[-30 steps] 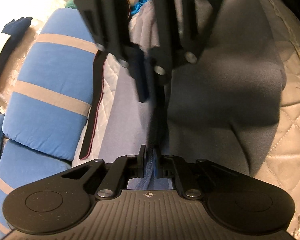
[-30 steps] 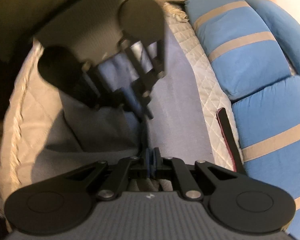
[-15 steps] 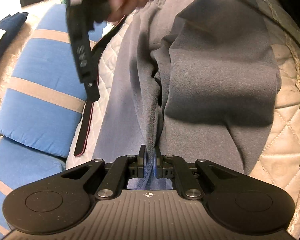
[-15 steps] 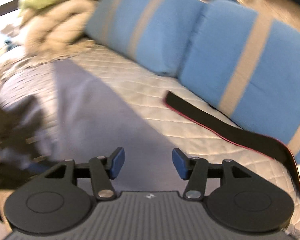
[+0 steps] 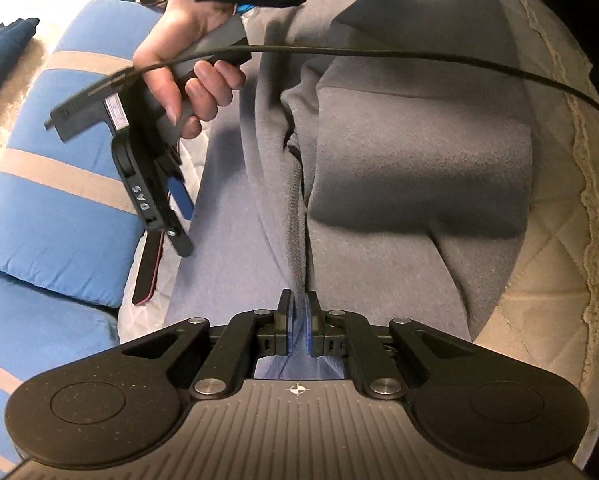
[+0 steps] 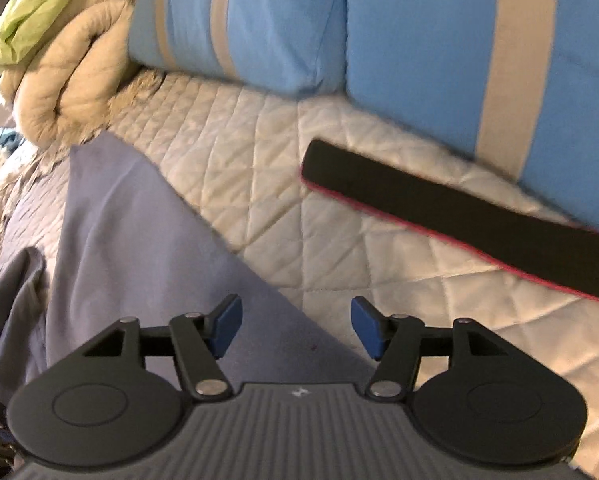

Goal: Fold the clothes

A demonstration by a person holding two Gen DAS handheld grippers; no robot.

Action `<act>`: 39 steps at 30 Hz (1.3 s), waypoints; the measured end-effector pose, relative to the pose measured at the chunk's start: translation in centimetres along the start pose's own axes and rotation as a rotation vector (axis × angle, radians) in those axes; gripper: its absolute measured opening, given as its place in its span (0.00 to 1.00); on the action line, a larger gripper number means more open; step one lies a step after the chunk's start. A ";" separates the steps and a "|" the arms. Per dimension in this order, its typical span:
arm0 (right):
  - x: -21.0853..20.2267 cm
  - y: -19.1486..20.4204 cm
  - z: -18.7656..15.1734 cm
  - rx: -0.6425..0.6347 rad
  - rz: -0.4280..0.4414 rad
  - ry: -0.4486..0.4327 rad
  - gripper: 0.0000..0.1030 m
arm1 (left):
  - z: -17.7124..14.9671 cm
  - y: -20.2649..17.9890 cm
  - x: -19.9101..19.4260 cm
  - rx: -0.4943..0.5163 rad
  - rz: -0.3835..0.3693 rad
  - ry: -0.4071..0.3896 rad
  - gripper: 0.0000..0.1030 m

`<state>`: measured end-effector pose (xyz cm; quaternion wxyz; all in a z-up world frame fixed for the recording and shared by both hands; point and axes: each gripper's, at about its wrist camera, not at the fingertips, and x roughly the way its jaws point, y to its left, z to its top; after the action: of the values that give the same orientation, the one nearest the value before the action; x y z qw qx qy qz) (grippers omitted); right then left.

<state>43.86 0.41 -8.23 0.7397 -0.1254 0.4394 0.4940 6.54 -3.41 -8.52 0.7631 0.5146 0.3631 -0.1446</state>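
Observation:
A grey fleece garment (image 5: 399, 160) lies folded over itself on a quilted cream cover (image 5: 559, 300). My left gripper (image 5: 298, 300) is shut on a ridge of its fabric at the near edge. In the left wrist view a person's hand (image 5: 187, 40) holds my right gripper (image 5: 181, 224) at the garment's left side, tilted down. The right wrist view shows the right gripper (image 6: 295, 320) with its jaws opening and nothing between them. It hangs over the garment's straight edge (image 6: 139, 240) where the fabric meets the quilt.
Blue cushions with beige stripes (image 6: 239, 20) line the far side of the quilt (image 6: 259, 140). A black strap with a red edge (image 6: 459, 216) lies before them. A bundled beige blanket (image 6: 59, 80) and green cloth (image 6: 35, 12) sit at the left. A black cable (image 5: 419, 60) crosses above the garment.
The right gripper let go of the garment, opened and swung away from the left gripper toward the cushions. The released fabric dropped into a fold. The left gripper kept its hold.

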 end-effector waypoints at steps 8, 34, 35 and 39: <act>0.4 0.5 -0.6 -0.083 0.057 -0.003 0.03 | 1.0 -0.3 -0.8 -0.009 0.002 0.005 0.05; -0.7 3.4 1.9 -0.157 -0.448 -0.198 0.39 | 0.9 1.6 1.7 -0.092 0.258 0.088 0.41; -0.8 3.6 2.0 -0.157 -0.466 -0.190 0.50 | 0.7 1.8 1.6 -0.100 0.263 0.087 0.41; -2.6 4.7 1.9 -0.130 -0.467 -0.205 0.78 | -0.2 2.3 1.5 -0.109 0.280 0.109 0.41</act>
<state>40.57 2.23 -3.94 0.8648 -0.2199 0.2885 0.3471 8.87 -2.06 -8.06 0.7818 0.5251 0.3360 0.0113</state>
